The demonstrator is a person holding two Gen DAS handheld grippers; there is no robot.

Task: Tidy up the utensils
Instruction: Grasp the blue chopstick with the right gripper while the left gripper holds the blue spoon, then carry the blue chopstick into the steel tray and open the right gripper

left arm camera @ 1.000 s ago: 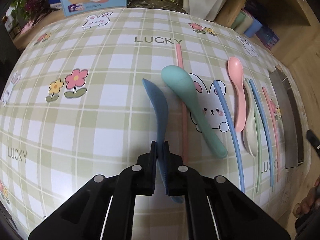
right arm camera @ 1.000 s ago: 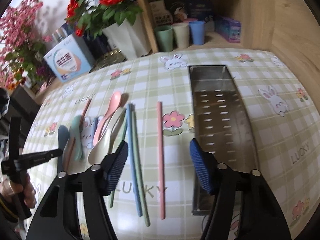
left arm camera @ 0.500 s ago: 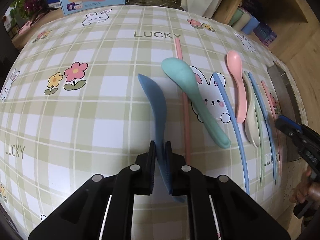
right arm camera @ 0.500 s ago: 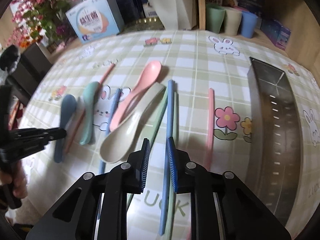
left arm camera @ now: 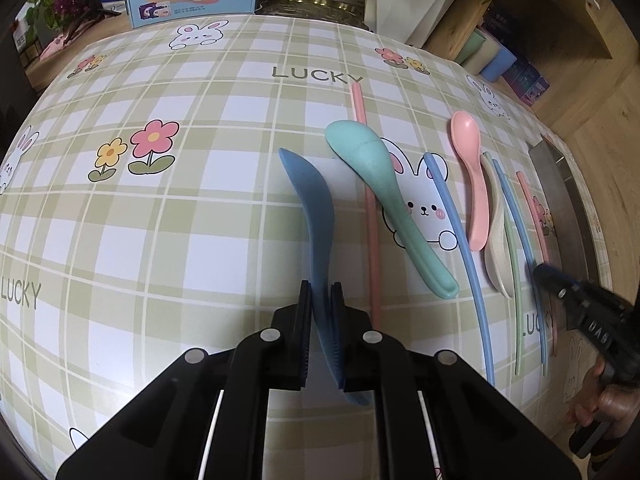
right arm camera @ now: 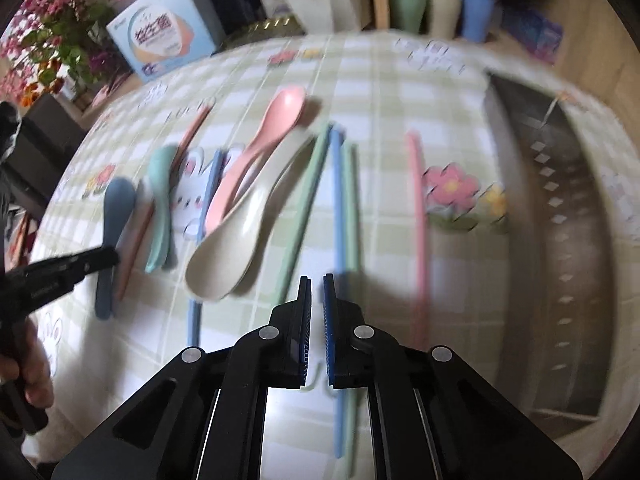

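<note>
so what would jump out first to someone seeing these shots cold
The row of pastel spoons and chopsticks on the checked bunny tablecloth draws the eye. The left hand-held gripper pinches the dark blue spoon by its handle. A long steel tray lies at the right.

From my right camera I see the spoons and chopsticks lying side by side on the table, the metal tray to their right, cups behind.
</note>
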